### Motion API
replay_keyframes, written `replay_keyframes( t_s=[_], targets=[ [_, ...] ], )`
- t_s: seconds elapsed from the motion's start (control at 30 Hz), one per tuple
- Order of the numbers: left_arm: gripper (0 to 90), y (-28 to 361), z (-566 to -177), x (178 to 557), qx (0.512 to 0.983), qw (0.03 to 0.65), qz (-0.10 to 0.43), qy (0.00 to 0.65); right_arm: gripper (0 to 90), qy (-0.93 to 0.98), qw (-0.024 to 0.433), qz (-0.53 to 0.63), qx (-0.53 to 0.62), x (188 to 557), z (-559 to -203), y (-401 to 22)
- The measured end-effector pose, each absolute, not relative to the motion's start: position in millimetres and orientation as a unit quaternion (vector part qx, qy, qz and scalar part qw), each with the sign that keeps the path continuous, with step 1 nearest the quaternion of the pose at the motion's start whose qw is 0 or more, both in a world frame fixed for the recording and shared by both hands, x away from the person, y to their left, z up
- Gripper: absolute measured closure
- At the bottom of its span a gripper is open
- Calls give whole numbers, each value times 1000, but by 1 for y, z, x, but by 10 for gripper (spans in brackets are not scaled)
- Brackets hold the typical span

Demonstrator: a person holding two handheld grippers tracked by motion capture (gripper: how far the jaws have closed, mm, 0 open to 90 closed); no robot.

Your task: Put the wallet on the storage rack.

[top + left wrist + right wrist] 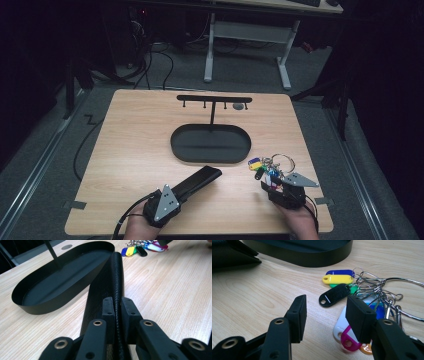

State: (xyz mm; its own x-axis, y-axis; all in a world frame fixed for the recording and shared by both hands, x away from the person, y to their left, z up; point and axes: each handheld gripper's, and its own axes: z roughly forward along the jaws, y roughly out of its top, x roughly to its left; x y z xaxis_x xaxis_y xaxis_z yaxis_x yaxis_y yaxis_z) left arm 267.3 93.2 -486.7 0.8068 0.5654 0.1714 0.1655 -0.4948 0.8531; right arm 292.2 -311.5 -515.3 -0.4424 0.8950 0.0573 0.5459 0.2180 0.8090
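Black textured leather case (pixel 110 287), long and flat, pinched edge-on between left gripper (pixel 117 312) jaws, far end just beside black oval metal tray (pixel 27 303); wooden table (pixel 130 150) below; right gripper (pixel 325 315) jaws spread, clasping nothing, poised over bunch of coloured plastic key tags on wire rings (pixel 352 287) near tray.

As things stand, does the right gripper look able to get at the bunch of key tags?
Probably yes: the right gripper is open just short of the key tags, with only bare table between.

black textured case (pixel 110 282), yellow tag (pixel 337 279), blk tray (pixel 210 144).
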Motion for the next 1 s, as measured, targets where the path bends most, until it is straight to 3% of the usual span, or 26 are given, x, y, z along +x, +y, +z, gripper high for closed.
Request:
replay_keyframes(
  t_s=[0.53, 1.0],
  targets=[
    [828, 107, -479, 271, 820, 478, 205, 240, 520, 749, 216, 401, 481, 292, -515, -313],
    [820, 133, -479, 291, 796, 506, 155, 294, 519, 751, 214, 399, 481, 293, -517, -314]
  ],
)
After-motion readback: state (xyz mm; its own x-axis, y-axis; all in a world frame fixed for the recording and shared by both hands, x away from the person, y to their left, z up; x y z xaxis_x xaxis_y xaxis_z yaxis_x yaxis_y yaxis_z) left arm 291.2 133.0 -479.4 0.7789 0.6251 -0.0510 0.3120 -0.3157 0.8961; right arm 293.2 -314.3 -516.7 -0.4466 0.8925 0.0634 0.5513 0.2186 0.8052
